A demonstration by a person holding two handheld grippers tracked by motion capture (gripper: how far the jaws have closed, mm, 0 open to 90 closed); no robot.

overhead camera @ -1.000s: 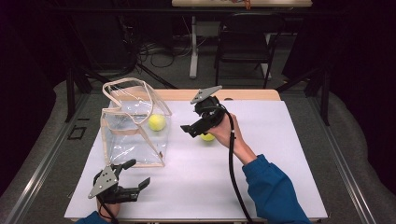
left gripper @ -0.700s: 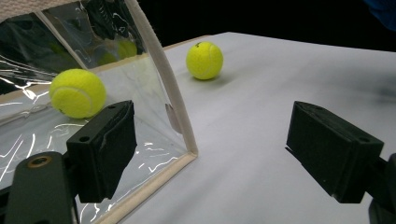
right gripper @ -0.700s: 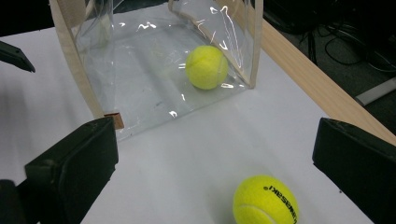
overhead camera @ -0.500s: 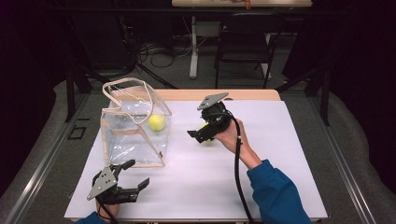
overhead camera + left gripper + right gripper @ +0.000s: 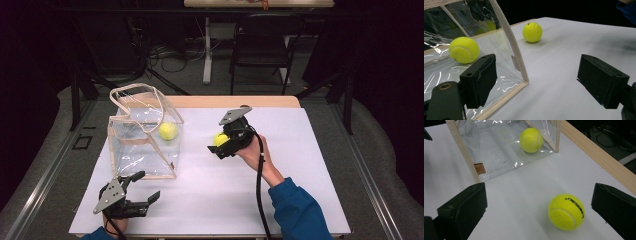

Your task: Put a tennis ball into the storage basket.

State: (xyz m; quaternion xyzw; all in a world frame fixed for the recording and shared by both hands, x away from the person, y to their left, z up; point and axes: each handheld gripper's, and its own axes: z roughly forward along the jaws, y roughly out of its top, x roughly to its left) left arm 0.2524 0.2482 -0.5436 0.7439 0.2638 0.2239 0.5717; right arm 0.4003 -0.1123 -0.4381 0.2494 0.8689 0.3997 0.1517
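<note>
- Jaws of the right gripper [image 5: 220, 150] stand wide apart and grip nothing; in the right gripper view the loose tennis ball [image 5: 566, 211] lies on the bench [image 5: 300, 165] between the two black jaws, nearer the one on that view's right, and touches neither.
- From above, that ball [image 5: 220, 139] sits just beside the right gripper's tip, partly hidden behind it. A ball has no long axis, so the approach angle matters little; what counts is centring it between the jaws, which I judge calls for a small sideways shift before closing.
- Left gripper [image 5: 142, 192] rests low at the near edge of the bench, jaws open and empty, just in front of the clear bag [image 5: 145, 150]. It is well apart from the loose ball, so the right hand [image 5: 252, 152] is plainly the nearer.
- A second tennis ball [image 5: 168, 131] already lies inside the bag, towards its far right corner.
- Against the picture of a second ago, the right gripper has swung from squarely over the loose ball to its right side, with its jaws now pointing left towards the ball and the bag; the left gripper, the bag and the bagged ball have not shifted.
</note>
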